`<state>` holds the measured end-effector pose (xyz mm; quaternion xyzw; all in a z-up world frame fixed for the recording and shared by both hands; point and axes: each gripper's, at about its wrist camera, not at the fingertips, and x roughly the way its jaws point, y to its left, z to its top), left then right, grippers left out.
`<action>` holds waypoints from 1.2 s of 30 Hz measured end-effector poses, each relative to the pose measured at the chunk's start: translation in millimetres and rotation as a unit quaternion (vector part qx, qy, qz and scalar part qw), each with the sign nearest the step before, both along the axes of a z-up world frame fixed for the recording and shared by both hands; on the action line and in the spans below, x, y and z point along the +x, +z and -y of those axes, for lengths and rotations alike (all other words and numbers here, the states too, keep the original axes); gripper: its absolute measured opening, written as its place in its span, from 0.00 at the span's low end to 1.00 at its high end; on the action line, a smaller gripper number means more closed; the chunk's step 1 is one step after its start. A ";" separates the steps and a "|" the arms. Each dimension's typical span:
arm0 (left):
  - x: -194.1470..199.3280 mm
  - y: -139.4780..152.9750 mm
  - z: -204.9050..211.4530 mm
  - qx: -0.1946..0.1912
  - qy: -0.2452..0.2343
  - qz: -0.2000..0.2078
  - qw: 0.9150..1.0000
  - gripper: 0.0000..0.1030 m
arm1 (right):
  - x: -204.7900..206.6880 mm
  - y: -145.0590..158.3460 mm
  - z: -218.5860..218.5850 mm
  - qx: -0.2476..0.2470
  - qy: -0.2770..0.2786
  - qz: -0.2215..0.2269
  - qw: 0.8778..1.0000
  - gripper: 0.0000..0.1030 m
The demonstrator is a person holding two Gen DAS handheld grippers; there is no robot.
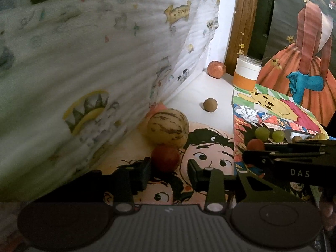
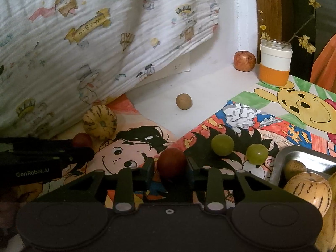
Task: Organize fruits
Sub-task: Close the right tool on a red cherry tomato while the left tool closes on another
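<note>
In the left wrist view, my left gripper (image 1: 169,169) stands open around a dark red fruit (image 1: 166,158). The fruit touches the left pad, and a gap shows at the right pad. In the right wrist view, my right gripper (image 2: 171,167) is shut on a second dark red fruit (image 2: 171,162), both pads against it. Two green grapes (image 2: 222,145) (image 2: 257,154) lie just beyond on the drawn paper. A metal tray (image 2: 294,153) at the right holds a striped melon (image 2: 308,191) and a brown fruit (image 2: 295,168). Another striped melon (image 1: 167,126) sits behind the left gripper.
A printed cloth (image 1: 84,63) rises along the left. On the white surface lie a small brown ball-shaped fruit (image 2: 183,101) and a red apple (image 2: 244,61). A jar with an orange band (image 2: 275,65) holds yellow flowers at the back right.
</note>
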<state>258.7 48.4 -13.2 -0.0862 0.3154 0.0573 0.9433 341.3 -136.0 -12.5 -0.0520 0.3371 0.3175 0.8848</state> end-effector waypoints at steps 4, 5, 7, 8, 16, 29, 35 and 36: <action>2.2 -0.1 2.0 0.003 -0.005 0.000 1.000 0.49 | 0.5 0.1 0.4 0.004 0.001 -0.003 1.000 0.37; 2.6 0.2 2.2 0.003 -0.004 0.000 1.000 0.49 | 0.5 0.2 0.4 0.005 0.001 -0.003 1.000 0.37; 3.7 0.1 1.0 -0.001 0.000 0.001 1.000 0.49 | 0.6 0.2 0.6 0.007 0.001 -0.004 1.000 0.37; 3.9 0.0 0.4 -0.003 0.002 0.002 1.000 0.49 | 0.7 0.3 0.7 0.008 0.000 -0.005 1.000 0.37; 4.5 -0.2 -5.6 -0.017 0.021 0.005 1.000 0.38 | -1.3 0.3 -2.4 -0.006 0.003 0.004 1.000 0.37; 5.0 0.5 -1.1 -0.006 0.022 0.003 1.000 0.33 | -2.2 0.0 -2.5 -0.010 -0.002 0.007 1.000 0.39; 5.7 0.6 3.0 0.002 0.014 0.003 1.000 0.33 | -4.0 0.0 -3.2 -0.017 -0.003 0.013 1.000 0.35; 5.7 0.6 3.5 0.003 0.014 0.003 1.000 0.33 | -4.0 0.0 -2.8 -0.016 -0.004 0.013 1.000 0.34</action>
